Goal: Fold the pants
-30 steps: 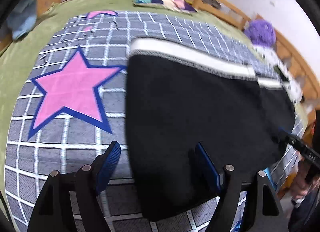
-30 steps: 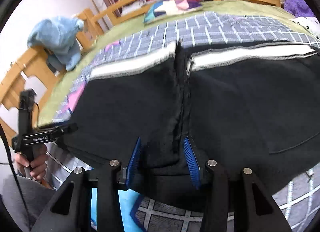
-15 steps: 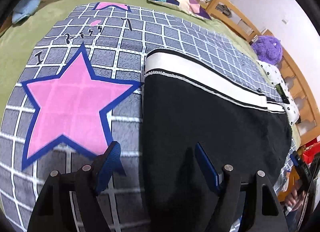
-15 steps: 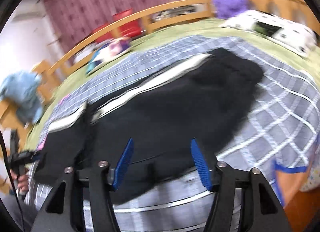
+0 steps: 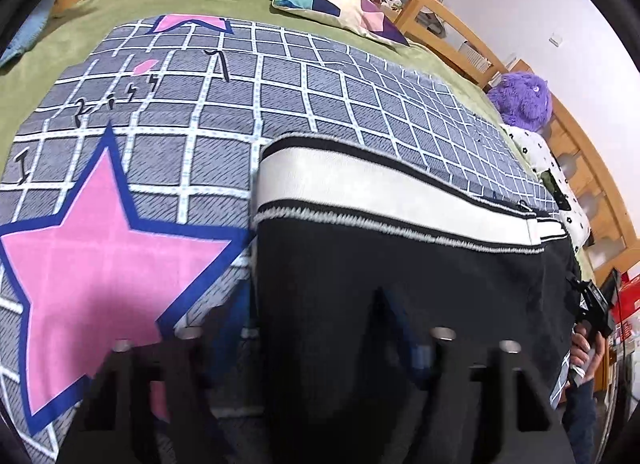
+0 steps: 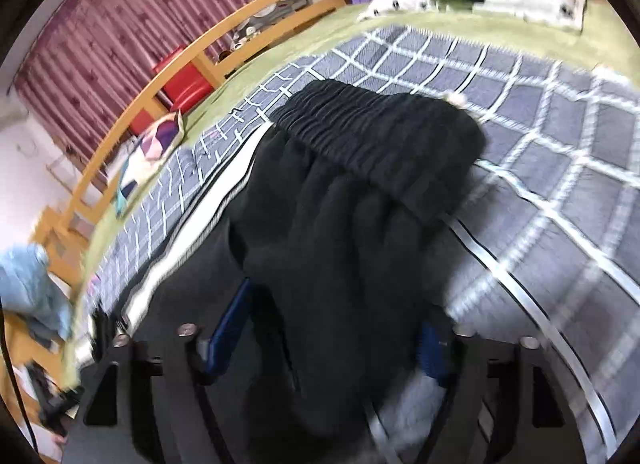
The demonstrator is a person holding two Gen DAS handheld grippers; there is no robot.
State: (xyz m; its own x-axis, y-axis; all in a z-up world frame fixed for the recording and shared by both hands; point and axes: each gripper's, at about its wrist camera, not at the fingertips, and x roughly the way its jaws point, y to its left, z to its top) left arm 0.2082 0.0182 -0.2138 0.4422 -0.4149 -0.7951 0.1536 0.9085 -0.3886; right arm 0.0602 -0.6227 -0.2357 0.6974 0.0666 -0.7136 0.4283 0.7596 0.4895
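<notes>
Black pants (image 5: 400, 264) with a white side stripe (image 5: 360, 192) lie flat on a grey checked blanket (image 5: 280, 104) with a pink star (image 5: 100, 248). My left gripper (image 5: 316, 324) is blurred low over the pants' left end. Its jaws are closing, with the fabric's edge lying between them and no bunching visible. In the right wrist view the pants (image 6: 352, 224) end in a gathered waistband (image 6: 372, 136). My right gripper (image 6: 330, 338) hangs over that end. Its jaws are opening, and black cloth lies between the blue pads (image 6: 228, 328) without being pinched.
A patchwork pillow (image 5: 336, 4), a purple plush toy (image 5: 520, 100) and a white spotted cushion (image 5: 560, 192) lie along the bed's far side. A wooden rail (image 5: 444, 8) rings the bed. A blue garment (image 6: 28, 288) hangs at the left. A hand (image 5: 584, 348) shows at the right edge.
The left gripper slid closer to the pants' left edge and its jaws narrowed. The right gripper let go of the fold at the pants' middle, swung to the waistband end and widened.
</notes>
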